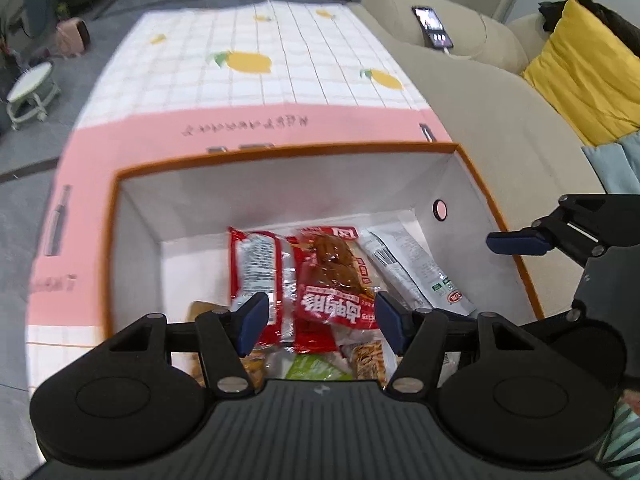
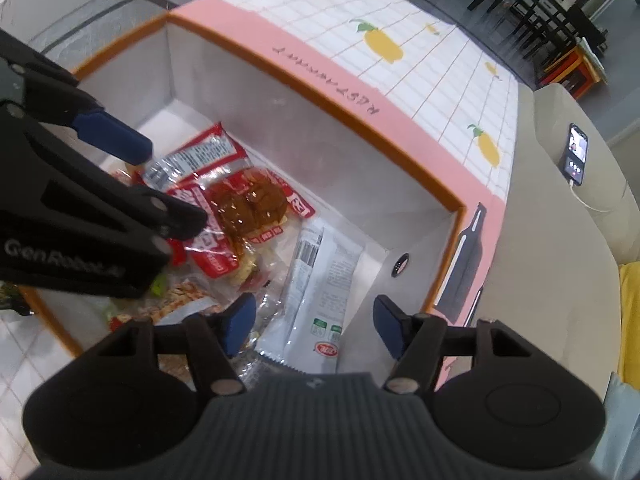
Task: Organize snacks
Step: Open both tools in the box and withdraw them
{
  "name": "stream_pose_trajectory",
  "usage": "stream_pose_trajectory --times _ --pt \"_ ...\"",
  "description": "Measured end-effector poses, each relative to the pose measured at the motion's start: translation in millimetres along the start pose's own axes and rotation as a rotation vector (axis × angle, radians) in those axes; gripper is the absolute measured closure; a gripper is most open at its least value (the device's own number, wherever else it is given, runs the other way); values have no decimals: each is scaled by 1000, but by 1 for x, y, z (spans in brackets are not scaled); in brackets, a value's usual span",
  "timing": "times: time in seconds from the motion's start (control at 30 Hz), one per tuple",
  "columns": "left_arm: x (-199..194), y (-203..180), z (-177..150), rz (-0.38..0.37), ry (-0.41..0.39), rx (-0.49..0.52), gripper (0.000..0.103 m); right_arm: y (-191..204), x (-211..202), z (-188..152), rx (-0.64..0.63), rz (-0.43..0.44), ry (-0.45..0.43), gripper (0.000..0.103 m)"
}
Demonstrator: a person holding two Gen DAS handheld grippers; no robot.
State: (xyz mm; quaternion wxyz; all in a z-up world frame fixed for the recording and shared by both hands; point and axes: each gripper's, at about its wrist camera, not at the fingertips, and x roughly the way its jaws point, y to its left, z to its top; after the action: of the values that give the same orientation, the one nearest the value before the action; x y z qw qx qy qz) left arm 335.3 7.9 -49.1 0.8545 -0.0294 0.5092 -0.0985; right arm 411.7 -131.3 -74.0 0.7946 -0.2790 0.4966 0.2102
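Left gripper (image 1: 318, 322) hanging over the near end of the orange-rimmed box (image 1: 280, 151), jaws spread wide, nothing between them. Blue fingertips (image 1: 251, 322) to either side of the red chicken-leg packet (image 1: 340, 280), above it, contact not clear from this view. Right gripper (image 2: 314, 330) also wide open and empty, poised above the right end of the box, over the white packet (image 2: 320, 292).

Inside the box, on its white floor: the red chicken-leg packet (image 2: 248, 208) near the middle, with the brown meat visible through clear film. Just to its left, another red packet (image 1: 256, 272) with a silver printed back, the two overlapping. To the right of the chicken-leg packet, the white packet (image 1: 412, 268) lying slanted toward the right wall, close to the round hole (image 1: 439, 210) in that wall. At the near end of the box, under the left gripper, a green packet (image 1: 316, 368) and some orange-patterned snacks (image 1: 368, 356), partly hidden.

Box standing on a tablecloth (image 1: 248, 72), pink at the edge beside the box, white grid with yellow lemons beyond it. To the right of the box, a beige sofa (image 1: 480, 120) with a lit phone (image 1: 434, 26) on its arm and a yellow cushion (image 1: 580, 72) farther right.
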Motion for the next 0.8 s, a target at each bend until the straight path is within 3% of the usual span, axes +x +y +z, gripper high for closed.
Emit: stream_pose_trajectory --times 0.43,0.67,0.73,0.8 --pt "-104 -24 -47 100 -227 61 32 24 -89 -40 68 -2 -144 38" --pt "-145 -35 -90 160 -339 63 32 31 -137 -85 234 17 -278 37" --pt "-150 -41 -103 192 -347 74 32 37 -148 -102 287 12 -323 24" --pt "-155 -44 -119 221 -373 76 32 46 -156 -119 326 -2 -365 23"
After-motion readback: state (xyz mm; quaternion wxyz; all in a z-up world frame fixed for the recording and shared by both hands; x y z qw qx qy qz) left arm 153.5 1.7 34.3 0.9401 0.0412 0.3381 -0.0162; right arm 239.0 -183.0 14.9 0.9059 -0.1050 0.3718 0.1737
